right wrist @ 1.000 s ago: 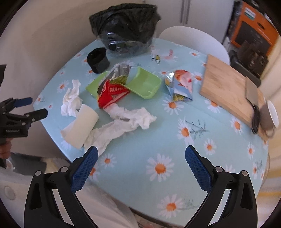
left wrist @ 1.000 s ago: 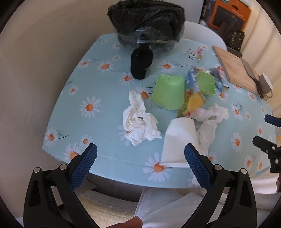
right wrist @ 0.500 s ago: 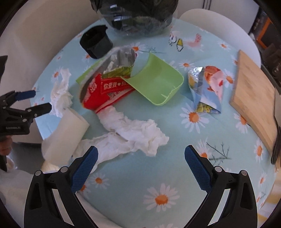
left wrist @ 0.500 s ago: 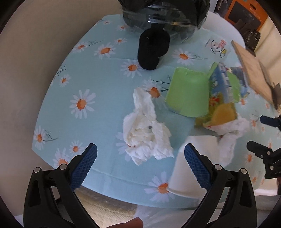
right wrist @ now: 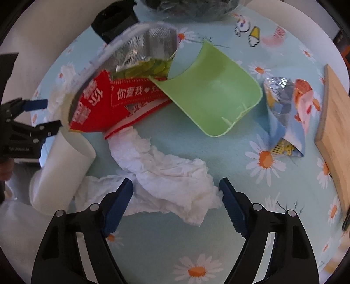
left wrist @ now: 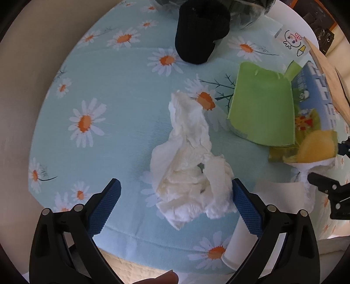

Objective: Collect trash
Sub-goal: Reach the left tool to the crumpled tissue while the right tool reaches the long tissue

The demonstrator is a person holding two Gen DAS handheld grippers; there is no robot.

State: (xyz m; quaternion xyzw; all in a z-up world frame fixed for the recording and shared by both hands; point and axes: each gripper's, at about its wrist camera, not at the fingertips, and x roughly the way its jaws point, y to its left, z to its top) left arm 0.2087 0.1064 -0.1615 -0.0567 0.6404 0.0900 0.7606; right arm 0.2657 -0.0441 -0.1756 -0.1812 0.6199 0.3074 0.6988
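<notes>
1. The left gripper (left wrist: 175, 196) points down with its jaws wide open and holds nothing. A crumpled tissue (left wrist: 188, 174) lies on the table (left wrist: 120, 131) between its pads; the right pad looks very near the paper, and I cannot tell if it touches.
2. The right gripper (right wrist: 176, 196) is closing on a second, longer tissue (right wrist: 166, 174). The paper is between the jaws, but the pads do not press it yet.
3. In my judgement the step is the first pick, with nothing collected. Next, each gripper should close firmly and lift.
4. Farther away I count one paper cup (right wrist: 61, 170), two green trays (right wrist: 218, 96), two snack bags (right wrist: 105, 104) and one black cup (left wrist: 201, 32).
5. The black trash bag (right wrist: 188, 8) waits at the far edge.
</notes>
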